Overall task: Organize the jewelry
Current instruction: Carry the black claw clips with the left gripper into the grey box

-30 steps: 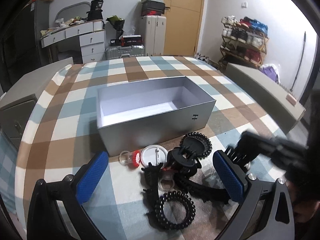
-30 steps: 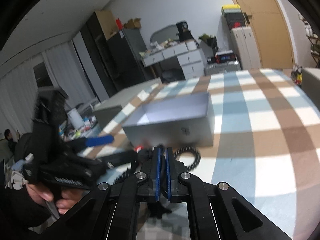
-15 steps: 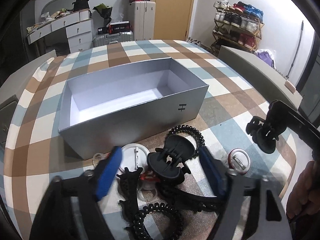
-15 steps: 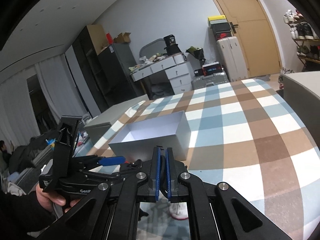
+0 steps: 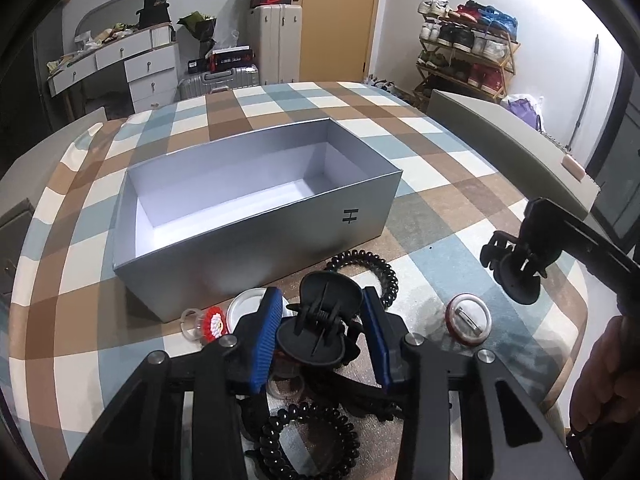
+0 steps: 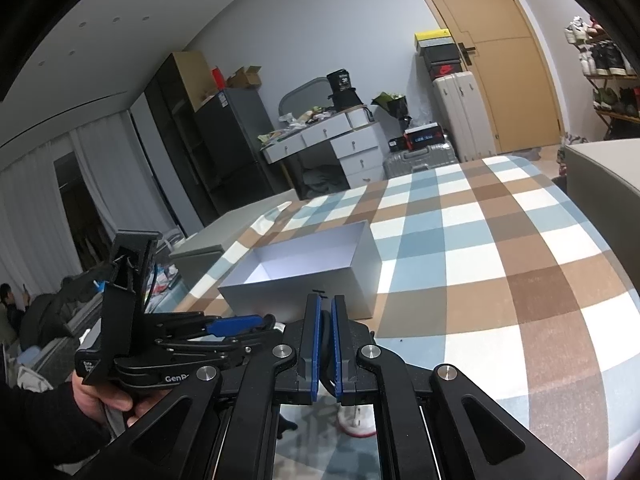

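The left tool [image 5: 322, 330] straddles a black claw clip [image 5: 323, 326] in the pile of hair accessories on the checked worktop [image 5: 436, 152], its blue pads not visibly pressing it. The right tool [image 6: 325, 344] is clenched on a second black clip [image 5: 516, 268], held above the worktop beside the silver box [image 5: 256, 236].

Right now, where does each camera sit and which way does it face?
Left wrist: above the left tongs, looking down and forward at the hair clip between the blue pads, the pile and the grey box; the right tongs carry another clip.
Right wrist: behind the right tongs, looking across the checked table to the door; left hand visible.
Shared: the grey box, table, both tongs.
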Demonstrator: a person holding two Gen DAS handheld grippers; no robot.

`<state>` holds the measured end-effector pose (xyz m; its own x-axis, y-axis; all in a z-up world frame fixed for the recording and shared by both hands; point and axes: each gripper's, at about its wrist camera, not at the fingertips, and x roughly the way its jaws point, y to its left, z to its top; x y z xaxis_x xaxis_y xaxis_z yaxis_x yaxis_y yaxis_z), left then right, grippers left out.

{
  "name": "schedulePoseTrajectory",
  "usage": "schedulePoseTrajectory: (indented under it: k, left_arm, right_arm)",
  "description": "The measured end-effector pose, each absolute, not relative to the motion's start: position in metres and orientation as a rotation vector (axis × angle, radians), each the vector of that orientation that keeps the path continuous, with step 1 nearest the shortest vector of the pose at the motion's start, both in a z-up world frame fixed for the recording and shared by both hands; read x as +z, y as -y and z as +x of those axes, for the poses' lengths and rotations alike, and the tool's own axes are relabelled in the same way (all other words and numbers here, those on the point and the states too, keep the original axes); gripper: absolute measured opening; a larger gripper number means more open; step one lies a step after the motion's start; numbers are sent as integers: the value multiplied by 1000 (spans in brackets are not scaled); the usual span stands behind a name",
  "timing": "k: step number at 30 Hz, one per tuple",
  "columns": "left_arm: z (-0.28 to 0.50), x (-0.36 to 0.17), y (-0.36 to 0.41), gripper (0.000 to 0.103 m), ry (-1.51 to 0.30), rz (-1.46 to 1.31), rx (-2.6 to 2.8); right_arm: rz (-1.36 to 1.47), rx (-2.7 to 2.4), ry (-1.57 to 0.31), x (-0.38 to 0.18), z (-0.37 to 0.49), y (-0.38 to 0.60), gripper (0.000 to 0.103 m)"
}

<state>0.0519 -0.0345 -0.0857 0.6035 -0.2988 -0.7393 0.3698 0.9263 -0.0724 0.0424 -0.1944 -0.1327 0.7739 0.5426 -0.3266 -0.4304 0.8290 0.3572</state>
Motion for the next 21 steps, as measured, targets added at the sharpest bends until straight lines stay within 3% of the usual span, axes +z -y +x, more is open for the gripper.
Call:
schedulePoseTrajectory:
  k: [21]
  left_arm:
    - [46, -44, 12, 34, -733, 6, -422]
  right_arm:
    - [260, 618, -399, -99, 58, 172, 5]
